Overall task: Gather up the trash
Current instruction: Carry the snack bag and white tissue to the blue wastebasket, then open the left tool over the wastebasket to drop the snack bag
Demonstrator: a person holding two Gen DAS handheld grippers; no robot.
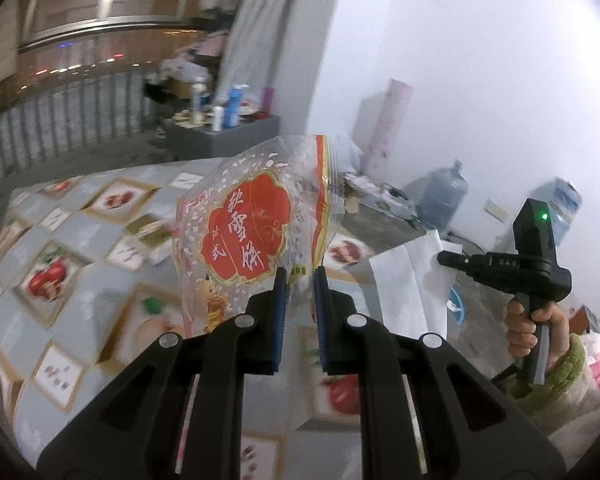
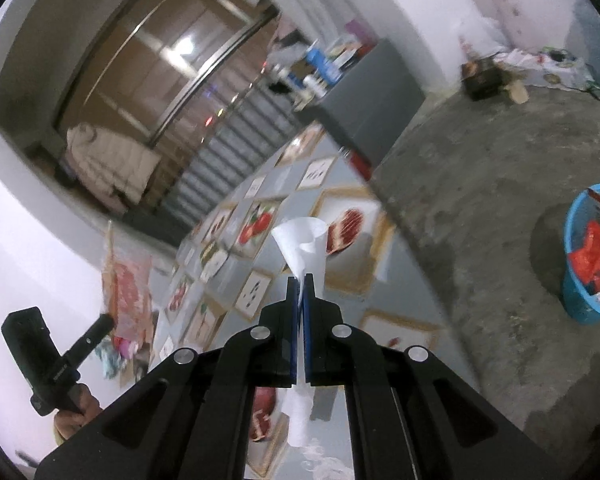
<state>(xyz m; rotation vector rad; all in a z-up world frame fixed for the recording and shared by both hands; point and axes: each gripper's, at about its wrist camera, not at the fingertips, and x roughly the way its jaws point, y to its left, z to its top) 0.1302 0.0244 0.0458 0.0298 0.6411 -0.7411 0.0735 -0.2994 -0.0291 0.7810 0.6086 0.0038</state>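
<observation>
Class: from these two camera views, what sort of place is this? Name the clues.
Probably a lived-in room of a home: a table under a fruit-patterned cloth, large water bottles by the wall on a bare concrete floor, and a blue bin holding wrappers.

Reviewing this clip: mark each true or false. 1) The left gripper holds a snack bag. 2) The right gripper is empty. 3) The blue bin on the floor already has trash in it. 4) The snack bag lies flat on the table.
1) True: the left gripper is clamped on the snack bag.
2) False: the right gripper pinches a white paper.
3) True: the blue bin holds red wrappers.
4) False: it is lifted above the table.
</observation>
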